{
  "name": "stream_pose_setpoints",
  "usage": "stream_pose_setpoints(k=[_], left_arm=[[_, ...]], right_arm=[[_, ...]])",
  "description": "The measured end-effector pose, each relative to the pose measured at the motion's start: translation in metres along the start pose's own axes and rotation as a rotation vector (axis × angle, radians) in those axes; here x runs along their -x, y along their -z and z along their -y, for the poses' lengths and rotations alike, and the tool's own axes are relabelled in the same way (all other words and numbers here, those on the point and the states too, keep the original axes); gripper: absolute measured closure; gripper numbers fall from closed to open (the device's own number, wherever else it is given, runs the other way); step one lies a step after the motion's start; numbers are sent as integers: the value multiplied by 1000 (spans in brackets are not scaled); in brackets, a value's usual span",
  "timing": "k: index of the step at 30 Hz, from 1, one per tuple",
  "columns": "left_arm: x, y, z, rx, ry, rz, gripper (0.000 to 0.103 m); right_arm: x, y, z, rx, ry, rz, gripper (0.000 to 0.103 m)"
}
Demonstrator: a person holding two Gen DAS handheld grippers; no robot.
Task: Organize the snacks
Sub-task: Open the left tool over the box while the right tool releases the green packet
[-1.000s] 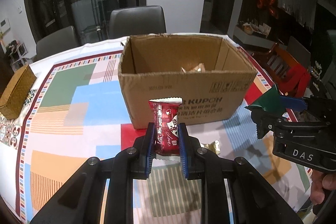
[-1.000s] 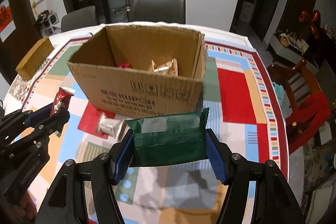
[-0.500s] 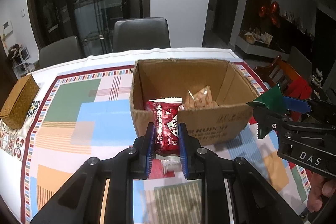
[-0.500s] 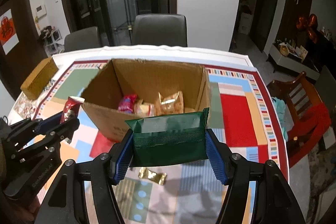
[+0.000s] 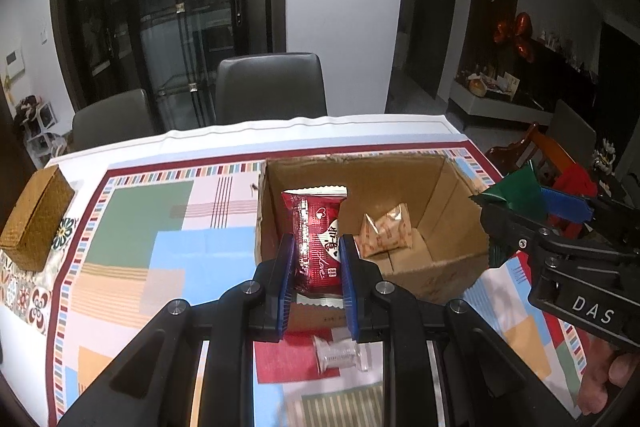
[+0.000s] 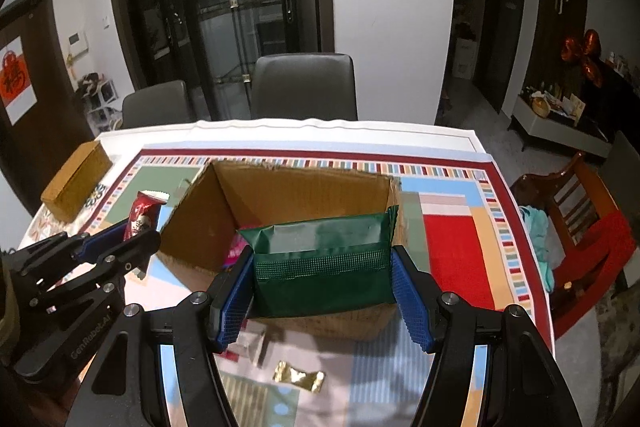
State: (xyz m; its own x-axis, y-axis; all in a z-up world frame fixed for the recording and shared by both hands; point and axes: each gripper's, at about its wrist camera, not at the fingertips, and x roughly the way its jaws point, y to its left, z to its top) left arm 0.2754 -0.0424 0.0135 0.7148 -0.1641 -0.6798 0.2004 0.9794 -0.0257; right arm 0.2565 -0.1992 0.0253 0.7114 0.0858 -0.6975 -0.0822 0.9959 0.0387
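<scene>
The left tongs (image 5: 316, 279), at lower centre of the left wrist view, are clamped on a red foil snack packet (image 5: 317, 239) held upright before the open brown cardboard box (image 5: 448, 267) on the patchwork-cloth counter (image 5: 132, 235). The right tongs (image 6: 322, 291) grip a wide dark-green snack pouch (image 6: 320, 263) by both ends, in front of the box's near wall. An orange-patterned snack packet (image 5: 386, 235) lies inside the box.

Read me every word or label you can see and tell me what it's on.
"DAS": side of the right gripper.
"GenRobot.AI": side of the left gripper.
"Love": red snack packet; its other print is unreadable.
Brown cardboard box: print too blurred.
Red door sign: one unreadable character.
</scene>
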Motion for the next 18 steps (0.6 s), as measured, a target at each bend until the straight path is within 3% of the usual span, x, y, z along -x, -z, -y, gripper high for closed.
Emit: stream_pose_setpoints(k=[18], left_arm=[[-44, -16, -11, -15, 26, -21, 81]], right_arm=[[-31, -15, -4, -5, 9, 21, 37]])
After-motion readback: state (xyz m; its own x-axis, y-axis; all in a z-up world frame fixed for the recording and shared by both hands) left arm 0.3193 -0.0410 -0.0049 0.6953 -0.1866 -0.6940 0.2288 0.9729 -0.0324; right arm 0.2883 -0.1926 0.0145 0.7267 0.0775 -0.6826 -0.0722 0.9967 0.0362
